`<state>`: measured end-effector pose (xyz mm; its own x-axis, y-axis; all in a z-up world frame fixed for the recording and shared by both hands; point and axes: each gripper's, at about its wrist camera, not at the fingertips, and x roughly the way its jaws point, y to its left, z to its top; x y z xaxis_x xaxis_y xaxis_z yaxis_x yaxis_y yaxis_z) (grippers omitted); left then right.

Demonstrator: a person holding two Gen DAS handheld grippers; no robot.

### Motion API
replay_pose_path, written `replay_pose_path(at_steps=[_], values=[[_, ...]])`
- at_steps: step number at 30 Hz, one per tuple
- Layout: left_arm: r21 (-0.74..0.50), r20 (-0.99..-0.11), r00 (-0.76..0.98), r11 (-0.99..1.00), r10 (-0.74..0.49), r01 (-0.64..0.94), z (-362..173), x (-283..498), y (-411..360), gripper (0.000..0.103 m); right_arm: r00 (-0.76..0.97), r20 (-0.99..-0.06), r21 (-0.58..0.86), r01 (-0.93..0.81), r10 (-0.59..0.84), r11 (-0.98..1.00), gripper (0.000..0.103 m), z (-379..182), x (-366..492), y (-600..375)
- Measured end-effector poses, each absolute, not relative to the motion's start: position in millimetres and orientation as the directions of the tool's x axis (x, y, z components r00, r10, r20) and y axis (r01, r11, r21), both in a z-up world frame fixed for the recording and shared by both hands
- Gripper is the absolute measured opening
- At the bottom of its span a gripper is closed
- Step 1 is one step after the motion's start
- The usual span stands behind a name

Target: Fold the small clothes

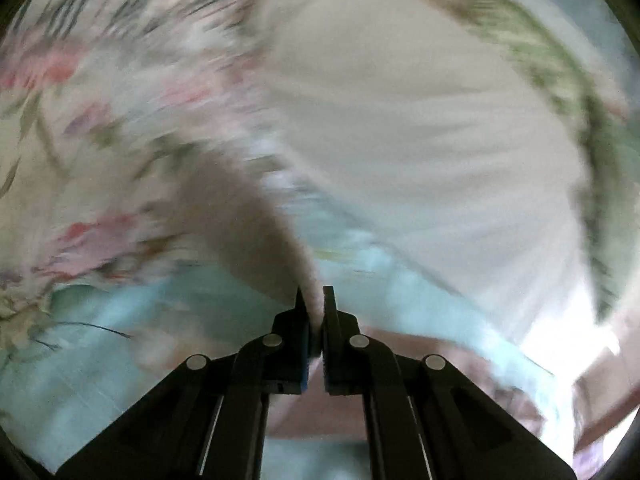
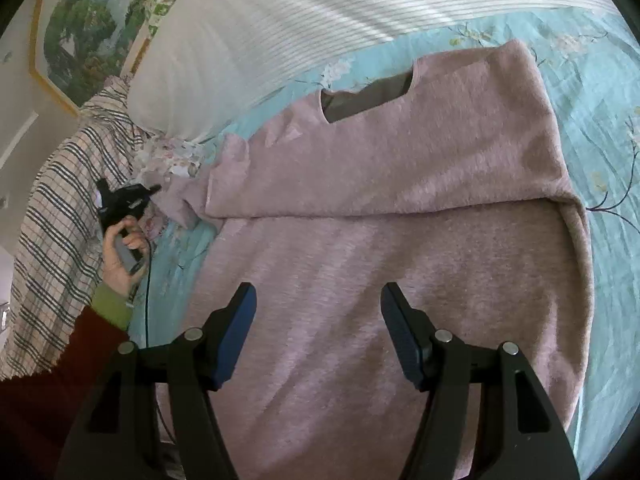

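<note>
Your left gripper [image 1: 315, 300] has its fingers pressed together on the pink sleeve [image 2: 178, 200] at the left side of the pink sweater [image 2: 400, 200], which lies on the blue floral sheet [image 2: 600, 100]. Your right gripper [image 2: 318, 300] hangs spread above the sweater body, holding nothing. The left view is heavily blurred; if you swing fast, the thin pinch may slip or drag the folded upper layer askew.
</note>
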<state>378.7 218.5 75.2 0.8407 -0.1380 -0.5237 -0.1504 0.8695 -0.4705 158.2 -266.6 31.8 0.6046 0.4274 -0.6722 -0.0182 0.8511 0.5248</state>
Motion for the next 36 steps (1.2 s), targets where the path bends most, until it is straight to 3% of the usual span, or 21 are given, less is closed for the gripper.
replay_pose_path(at_steps=[4, 9, 19, 26, 29, 31, 33, 36], values=[[-0.48, -0.442, 0.854, 0.877, -0.275, 0.034, 106, 348, 147, 0.002, 0.633, -0.65, 0.537, -0.009, 0.42, 0.844, 0.066, 40, 148, -276], [-0.481, -0.429, 0.789, 0.851, -0.439, 0.212, 112, 330, 45, 0.002, 0.668, -0.635, 0.544, 0.028, 0.389, 0.839, 0.066, 46, 129, -297], [-0.393, -0.55, 0.584, 0.802, -0.597, 0.449, 42, 320, -170, 0.002, 0.742, -0.614, 0.555, 0.166, 0.267, 0.815, 0.066, 49, 92, -357], [-0.299, -0.694, 0.456, 0.799, -0.557, 0.522, -24, 319, -247, 0.004, 0.759, -0.617, 0.547, 0.224, 0.208, 0.806, 0.069, 52, 85, -378], [-0.307, -0.725, 0.415, 0.798, -0.549, 0.519, -36, 314, -241, 0.012, 0.758, -0.617, 0.548, 0.22, 0.212, 0.807, 0.077, 52, 93, -377], [-0.305, -0.735, 0.411, 0.804, -0.54, 0.511, -38, 304, -228, 0.038, 0.753, -0.618, 0.54, 0.2, 0.224, 0.817, 0.077, 52, 105, -372], [-0.283, -0.741, 0.436, 0.826, -0.511, 0.488, -39, 292, -209, 0.052, 0.743, -0.626, 0.525, 0.177, 0.236, 0.832, 0.077, 53, 121, -364], [-0.297, -0.757, 0.431, 0.846, -0.491, 0.443, -41, 277, -164, 0.054, 0.722, -0.645, 0.495, 0.147, 0.249, 0.857, 0.077, 50, 146, -351]])
